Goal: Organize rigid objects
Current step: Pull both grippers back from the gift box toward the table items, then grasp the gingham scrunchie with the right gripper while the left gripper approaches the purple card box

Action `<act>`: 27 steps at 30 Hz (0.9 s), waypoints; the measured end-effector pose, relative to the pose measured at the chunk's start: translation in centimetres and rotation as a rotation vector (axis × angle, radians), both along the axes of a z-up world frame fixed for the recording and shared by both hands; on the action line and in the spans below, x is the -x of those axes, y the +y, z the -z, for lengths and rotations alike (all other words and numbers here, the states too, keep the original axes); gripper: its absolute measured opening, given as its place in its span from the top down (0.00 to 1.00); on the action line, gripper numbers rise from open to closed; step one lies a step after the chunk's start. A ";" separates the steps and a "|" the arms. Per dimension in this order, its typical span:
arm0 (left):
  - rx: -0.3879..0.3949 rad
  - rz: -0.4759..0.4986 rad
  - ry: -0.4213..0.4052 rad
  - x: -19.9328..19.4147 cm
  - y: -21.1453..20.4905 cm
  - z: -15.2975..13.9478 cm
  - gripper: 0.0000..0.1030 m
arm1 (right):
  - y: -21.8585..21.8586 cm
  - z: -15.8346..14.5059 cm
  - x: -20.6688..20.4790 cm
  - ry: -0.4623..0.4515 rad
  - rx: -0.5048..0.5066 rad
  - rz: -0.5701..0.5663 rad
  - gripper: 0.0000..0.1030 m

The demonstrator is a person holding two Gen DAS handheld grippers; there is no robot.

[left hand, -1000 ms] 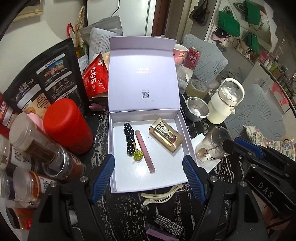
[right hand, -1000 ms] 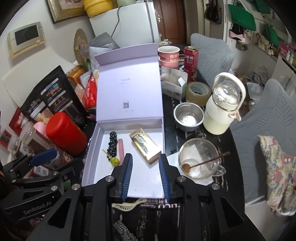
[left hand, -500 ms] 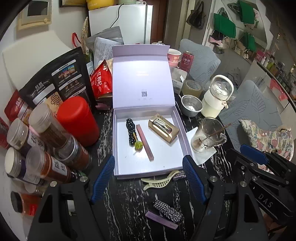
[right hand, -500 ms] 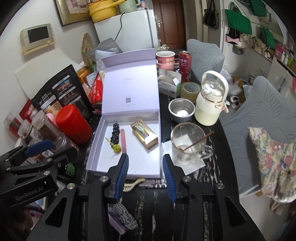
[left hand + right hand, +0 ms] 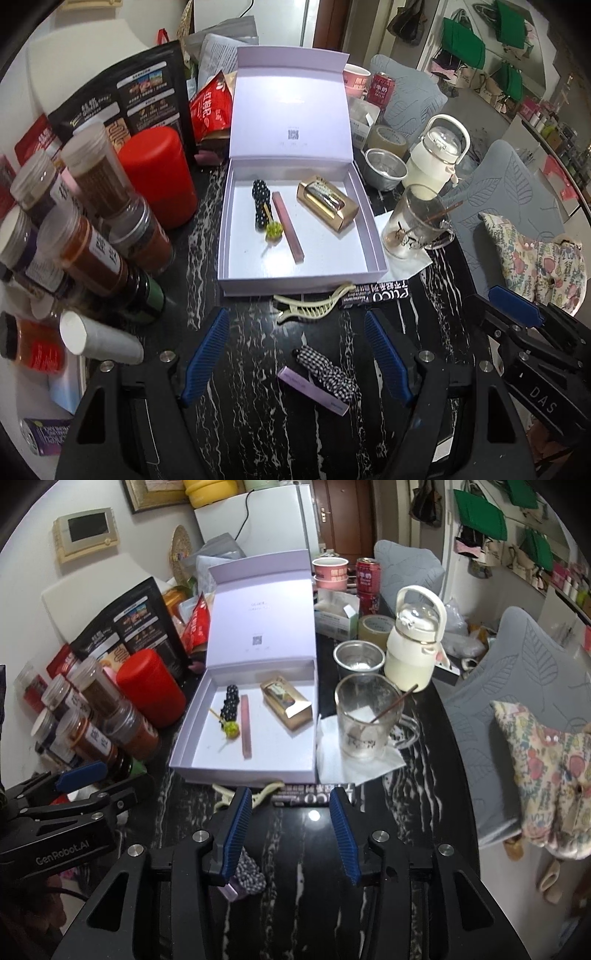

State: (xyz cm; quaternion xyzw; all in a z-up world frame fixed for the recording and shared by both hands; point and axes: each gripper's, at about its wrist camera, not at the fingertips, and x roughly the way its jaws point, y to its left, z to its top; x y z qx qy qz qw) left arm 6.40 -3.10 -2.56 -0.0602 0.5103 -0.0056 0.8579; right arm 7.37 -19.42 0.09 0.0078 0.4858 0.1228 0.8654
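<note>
Already inside my open lavender box (image 5: 306, 271) lie a polka-dot hair tie (image 5: 260, 201), a pink stick (image 5: 287, 229) and a gold carton (image 5: 327, 203). Just outside its front wall, on the black marbled counter (image 5: 251, 406), rest a cream hair claw (image 5: 308, 306), a checkered scrunchie (image 5: 328, 373) and a lilac bar (image 5: 312, 389). My left gripper (image 5: 295, 358) hangs released above those; my right gripper (image 5: 291, 834), jaws opening, grasps nothing.

One open box (image 5: 299, 275) holds four things; three hair clips, one red can (image 5: 155, 177), one glass cup (image 5: 413, 225).
</note>
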 end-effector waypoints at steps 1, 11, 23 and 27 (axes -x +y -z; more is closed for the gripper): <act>0.003 -0.005 0.006 0.2 0.0 0.3 0.26 | 0.0 0.2 0.2 0.003 0.001 -0.004 0.58; 0.016 -0.009 0.086 1.3 -0.9 3.9 0.27 | -0.3 3.0 1.7 0.055 0.015 -0.044 0.58; 0.027 -0.034 0.179 0.9 -1.8 10.3 0.26 | -1.4 7.8 2.2 0.154 0.047 -0.053 0.58; 0.029 -0.055 0.214 1.3 -1.4 12.3 0.26 | -1.5 9.2 2.0 0.183 0.059 -0.052 0.58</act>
